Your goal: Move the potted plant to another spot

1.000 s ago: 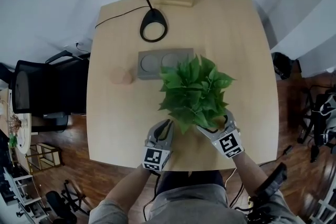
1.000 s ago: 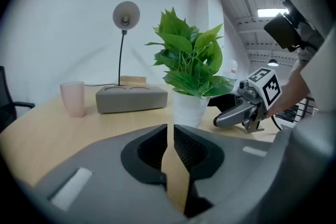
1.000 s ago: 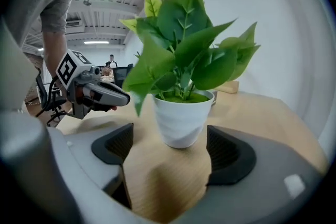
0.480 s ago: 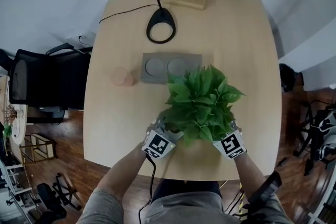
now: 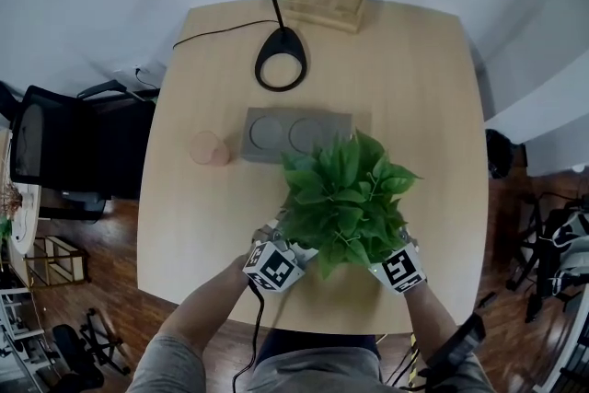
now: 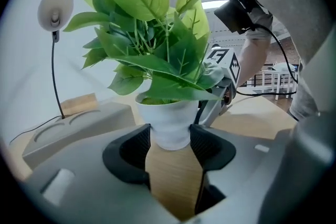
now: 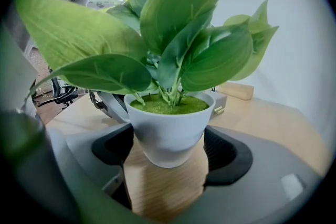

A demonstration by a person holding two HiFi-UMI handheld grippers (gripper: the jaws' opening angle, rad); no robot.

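The potted plant (image 5: 342,207), broad green leaves in a white pot (image 6: 169,122), stands on the wooden table (image 5: 423,106) near its front edge. My left gripper (image 5: 290,244) reaches in from the left under the leaves. Its jaws are closing with the pot between them, and both pads meet the pot's sides in the left gripper view. My right gripper (image 5: 382,248) comes in from the right. In the right gripper view the pot (image 7: 168,131) sits between its pads, which lie against both sides. The leaves hide both sets of fingertips in the head view.
A grey tray (image 5: 296,133) with two round recesses lies just behind the plant. A pink cup (image 5: 209,147) stands to its left. A black desk lamp (image 5: 281,69) and a wooden block (image 5: 324,3) are at the far edge. A black chair (image 5: 55,152) stands left of the table.
My left gripper has swung in from the left of the plant, rolled, opened and come around the pot. The right gripper has stayed at the pot; the plant sits slightly nearer the front edge.
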